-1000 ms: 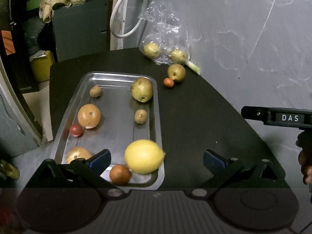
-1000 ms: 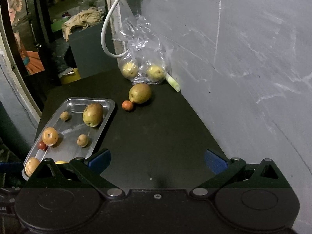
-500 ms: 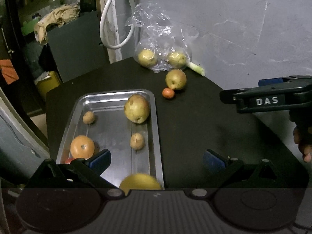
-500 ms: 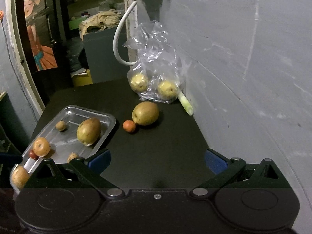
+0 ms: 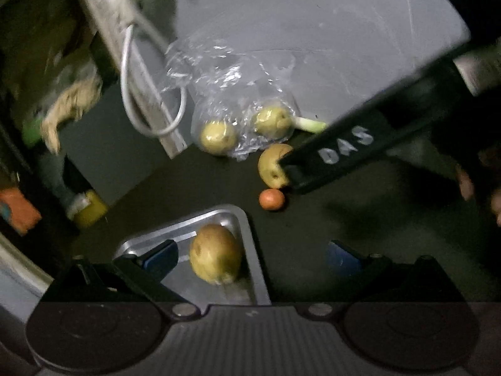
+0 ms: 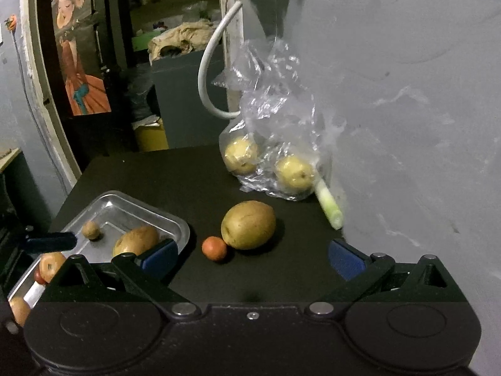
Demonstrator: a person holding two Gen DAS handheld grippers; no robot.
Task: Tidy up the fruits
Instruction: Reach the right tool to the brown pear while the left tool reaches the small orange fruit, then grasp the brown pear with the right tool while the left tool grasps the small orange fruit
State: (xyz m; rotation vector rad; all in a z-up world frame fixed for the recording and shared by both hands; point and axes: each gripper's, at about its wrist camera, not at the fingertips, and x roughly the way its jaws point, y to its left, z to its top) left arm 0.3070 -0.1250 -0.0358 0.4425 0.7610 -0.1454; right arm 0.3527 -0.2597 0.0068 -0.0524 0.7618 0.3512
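Both grippers, left [image 5: 252,255] and right [image 6: 252,255], have their fingers spread apart and hold nothing. On the dark table [image 6: 162,175], a pear [image 6: 248,225] touches a small orange fruit [image 6: 214,248], just beside the metal tray [image 6: 125,203] that holds other fruit.

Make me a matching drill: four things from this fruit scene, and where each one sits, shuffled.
Things:
1. small orange fruit
2. two yellow pears
3. green stalk
4. small brown nut-like fruit

Places:
A. inside the clear plastic bag
B. on the metal tray
C. against the grey wall
D. on the black table beside the loose big pear

Pairs: 1-D, 2-A, 3-C, 4-B
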